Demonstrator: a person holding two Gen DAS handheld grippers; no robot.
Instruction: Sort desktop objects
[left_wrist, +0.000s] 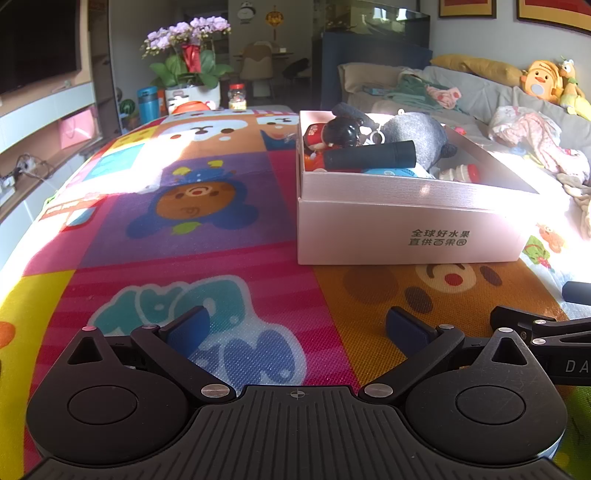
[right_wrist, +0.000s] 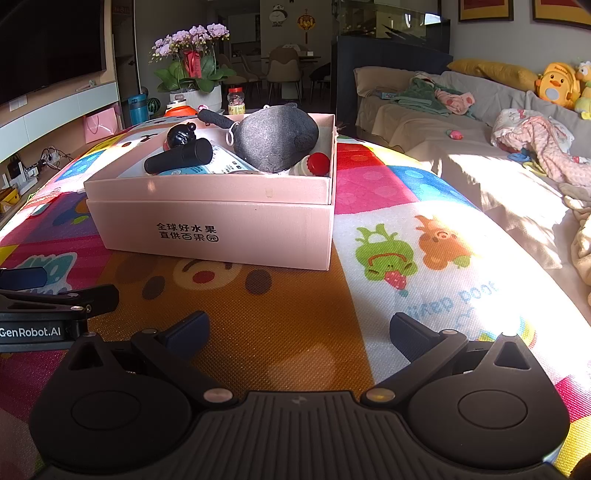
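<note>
A pink cardboard box (left_wrist: 402, 232) (right_wrist: 207, 225) stands on the colourful play mat (left_wrist: 184, 229) (right_wrist: 388, 229). Inside lie a grey plush toy (left_wrist: 417, 134) (right_wrist: 277, 138), a black cylinder (left_wrist: 369, 155) (right_wrist: 179, 157), a doll with black hair (left_wrist: 332, 134), a small bottle with a red cap (right_wrist: 314, 164) and a blue-and-white packet (right_wrist: 207, 168). My left gripper (left_wrist: 297, 328) is open, low over the mat in front of the box's left corner, with nothing between its fingers. My right gripper (right_wrist: 299, 332) is open too, in front of the box's right corner, and holds nothing.
At the mat's far end stand a pot of purple orchids (left_wrist: 188, 55) (right_wrist: 192, 62), a teal flask (left_wrist: 147, 104) and a jar (left_wrist: 237, 96). A sofa with clothes and plush toys (left_wrist: 517, 122) (right_wrist: 517, 140) runs along the right. A TV and shelf (left_wrist: 37, 110) are on the left.
</note>
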